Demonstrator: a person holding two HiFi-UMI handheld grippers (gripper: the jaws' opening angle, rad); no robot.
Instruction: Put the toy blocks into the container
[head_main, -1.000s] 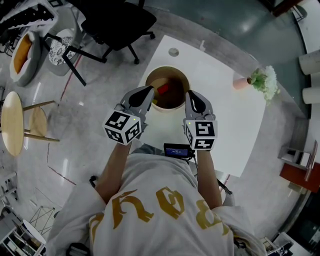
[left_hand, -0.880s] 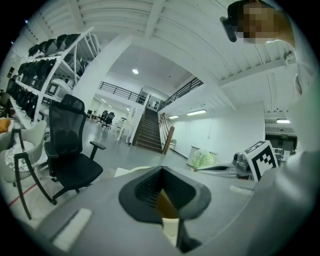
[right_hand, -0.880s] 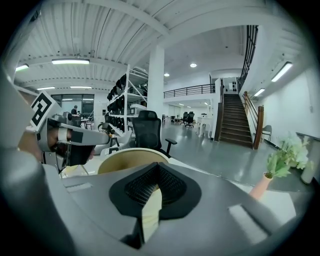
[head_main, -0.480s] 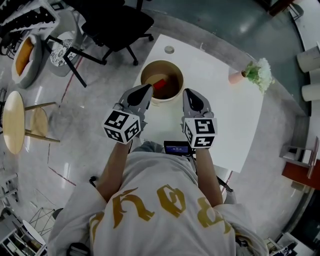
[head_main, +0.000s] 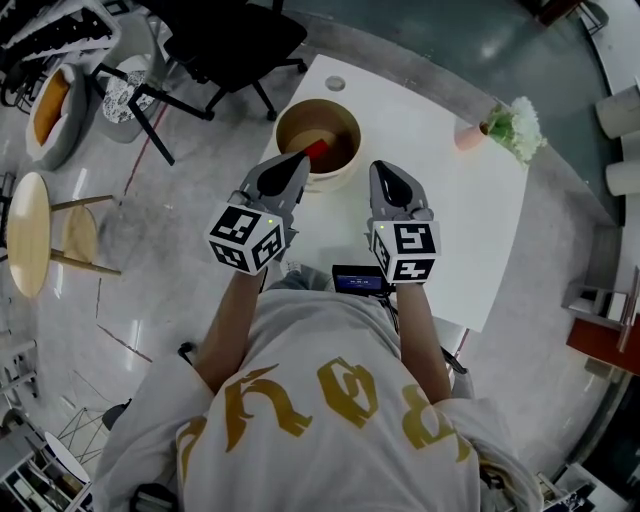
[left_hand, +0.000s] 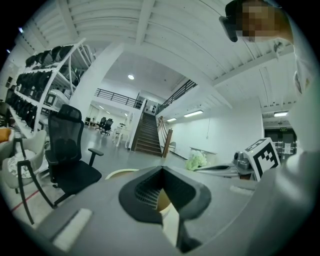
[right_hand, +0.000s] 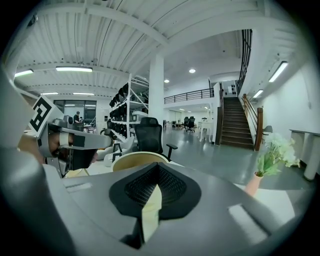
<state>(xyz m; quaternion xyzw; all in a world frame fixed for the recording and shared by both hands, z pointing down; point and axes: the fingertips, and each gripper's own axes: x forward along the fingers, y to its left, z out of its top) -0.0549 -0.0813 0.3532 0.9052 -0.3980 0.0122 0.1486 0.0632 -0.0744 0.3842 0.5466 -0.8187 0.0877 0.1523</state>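
Observation:
A round tan container (head_main: 342, 122) stands on the white table (head_main: 450, 200) at its far left. Inside it lie a red block (head_main: 318, 150) and something tan. My left gripper (head_main: 297, 158) is shut and empty, its tip over the container's near rim. My right gripper (head_main: 384, 172) is shut and empty too, over bare table just right of the container. In the left gripper view the gripper (left_hand: 162, 170) has its jaws together, the container rim (left_hand: 122, 172) just beyond. The right gripper view shows the gripper (right_hand: 158, 167) closed, with the container (right_hand: 135, 159) ahead to the left.
A pink vase with flowers (head_main: 500, 125) stands at the table's far right. A small dark device (head_main: 360, 280) sits at the near edge. A black office chair (head_main: 230, 40) is beyond the table, and a round wooden stool (head_main: 25, 235) is on the floor to the left.
Both grippers have drawn back a little from the container toward the person, still shut. The head view has shifted, so the container sits higher in the picture.

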